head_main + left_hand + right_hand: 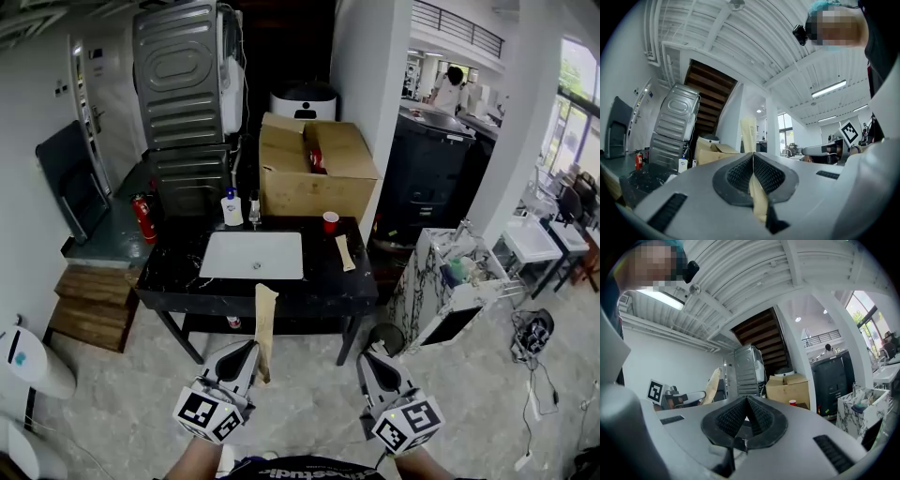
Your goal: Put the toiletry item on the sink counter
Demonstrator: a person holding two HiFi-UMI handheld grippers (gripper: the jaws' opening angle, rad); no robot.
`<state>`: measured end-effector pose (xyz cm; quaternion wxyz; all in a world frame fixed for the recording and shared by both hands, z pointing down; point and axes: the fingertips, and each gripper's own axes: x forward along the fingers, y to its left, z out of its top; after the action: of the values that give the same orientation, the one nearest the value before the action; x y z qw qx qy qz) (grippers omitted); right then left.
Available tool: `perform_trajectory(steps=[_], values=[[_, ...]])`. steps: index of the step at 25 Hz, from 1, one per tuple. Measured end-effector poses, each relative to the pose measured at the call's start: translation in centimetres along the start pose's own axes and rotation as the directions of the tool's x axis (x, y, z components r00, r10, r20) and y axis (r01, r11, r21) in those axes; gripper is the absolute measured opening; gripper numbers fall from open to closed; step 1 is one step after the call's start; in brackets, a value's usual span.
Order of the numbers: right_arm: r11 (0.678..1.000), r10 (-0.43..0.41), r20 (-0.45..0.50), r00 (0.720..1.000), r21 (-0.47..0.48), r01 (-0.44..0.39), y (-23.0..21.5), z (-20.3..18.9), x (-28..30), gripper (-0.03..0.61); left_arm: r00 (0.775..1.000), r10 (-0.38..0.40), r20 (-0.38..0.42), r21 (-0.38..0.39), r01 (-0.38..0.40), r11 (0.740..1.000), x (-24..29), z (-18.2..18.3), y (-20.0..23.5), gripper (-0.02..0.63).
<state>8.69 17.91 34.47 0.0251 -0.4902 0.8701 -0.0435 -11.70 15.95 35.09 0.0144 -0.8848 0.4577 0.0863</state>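
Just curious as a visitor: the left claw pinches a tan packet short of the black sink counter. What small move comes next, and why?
Probably carry the left gripper forward toward the sink counter: its jaws are shut on the tan packet, which seems short of the counter.

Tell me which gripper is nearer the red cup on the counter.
Right. The right gripper is short of the counter, roughly in line with the red cup; the left gripper, shut on a tan packet, is also short of it but farther left.
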Motion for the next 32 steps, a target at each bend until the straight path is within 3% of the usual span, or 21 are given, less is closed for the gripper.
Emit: perform_trajectory(steps=[17,25,32], values=[[1.000,0.023,-0.017,1.000,0.020,-0.023,-6.2,-1.4,-2.6,0.037,0.999,0.033,-0.015,0.033,-0.033,0.999,3.9,-1.3,-5.1,0.017],[0.999,0.038,-0.049,0.998,0.041,-0.036,-7.6,-3.0,-0.1,0.037,0.999,0.044,-0.031,0.033,-0.043,0.999,6.4,-2.8,-3.7,0.015],[1.000,0.021,-0.090,0.996,0.019,-0.019,-10.6,-3.9,5.6,0.037,0.999,0.026,-0.047,-0.010,-0.027,1.000,11.7,-5.4,0.7,0.016]])
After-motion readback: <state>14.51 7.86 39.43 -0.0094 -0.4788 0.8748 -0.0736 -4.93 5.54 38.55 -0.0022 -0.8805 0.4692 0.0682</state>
